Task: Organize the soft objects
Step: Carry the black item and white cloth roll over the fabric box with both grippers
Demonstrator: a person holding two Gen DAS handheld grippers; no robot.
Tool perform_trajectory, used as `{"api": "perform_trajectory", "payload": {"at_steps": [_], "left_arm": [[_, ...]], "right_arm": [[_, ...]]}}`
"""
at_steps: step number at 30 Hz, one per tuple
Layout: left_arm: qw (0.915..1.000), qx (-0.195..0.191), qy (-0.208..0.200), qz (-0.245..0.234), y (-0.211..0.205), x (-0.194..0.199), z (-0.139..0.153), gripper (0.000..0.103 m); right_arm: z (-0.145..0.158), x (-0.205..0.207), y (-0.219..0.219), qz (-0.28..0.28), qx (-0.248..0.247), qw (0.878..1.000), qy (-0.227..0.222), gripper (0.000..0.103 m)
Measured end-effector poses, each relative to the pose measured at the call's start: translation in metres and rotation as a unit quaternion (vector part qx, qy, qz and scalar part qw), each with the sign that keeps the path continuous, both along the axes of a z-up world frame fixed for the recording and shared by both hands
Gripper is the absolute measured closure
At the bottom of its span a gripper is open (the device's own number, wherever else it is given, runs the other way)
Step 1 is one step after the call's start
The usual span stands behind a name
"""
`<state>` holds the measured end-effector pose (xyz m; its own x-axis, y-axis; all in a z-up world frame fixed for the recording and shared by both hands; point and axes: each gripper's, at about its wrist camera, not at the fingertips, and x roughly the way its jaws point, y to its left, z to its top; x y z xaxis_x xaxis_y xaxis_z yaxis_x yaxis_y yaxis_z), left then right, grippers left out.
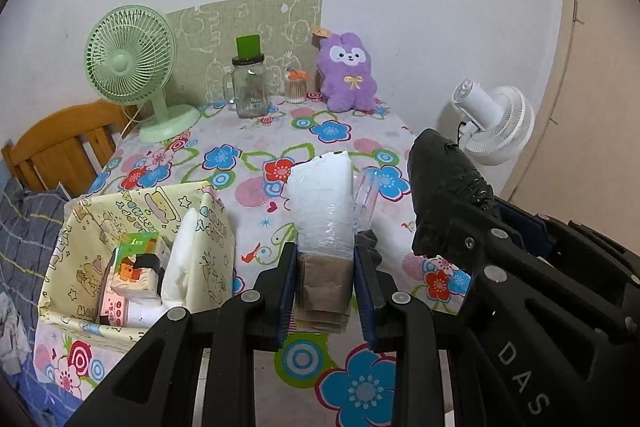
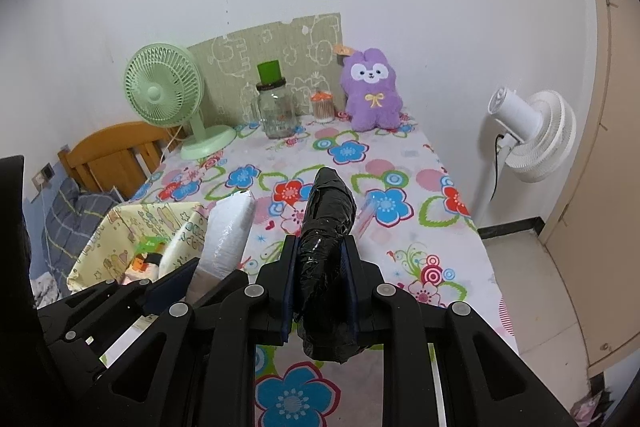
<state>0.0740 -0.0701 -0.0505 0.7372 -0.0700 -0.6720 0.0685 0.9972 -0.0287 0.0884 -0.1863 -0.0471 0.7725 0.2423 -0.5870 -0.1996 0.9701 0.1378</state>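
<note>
Two bundles [image 1: 322,203] [image 2: 326,247] between clamped fingers [image 1: 289,291]

White letters "DAS" stand on the black body of the right claw [image 1: 448,195]. A small green package [image 1: 140,243] in the box shows "1".
</note>
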Motion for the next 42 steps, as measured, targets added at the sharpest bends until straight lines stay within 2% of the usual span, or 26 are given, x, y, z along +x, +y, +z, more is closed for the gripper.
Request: {"api": "perform_trajectory", "payload": {"at_steps": [11,27,42], "left_arm": [[0.9998,0.001,-0.013,-0.013,0.015,-0.01,0.014,0.076],[0.9994,0.006,-0.032,0.009,0.054,-0.016,0.027,0.076],[0.9988,0.005,-0.035,0.034,0.093,-0.01,0.028,0.075]], "right_arm": [[0.013,-0.013,0.015,-0.005,0.003,1.0,-0.012,0.079],[0.026,-0.019,0.054,0.016,0.002,1.0,-0.022,0.079],[0.027,-0.005,0.097,0.044,-0.003,0.999,-0.019,0.079]]}}
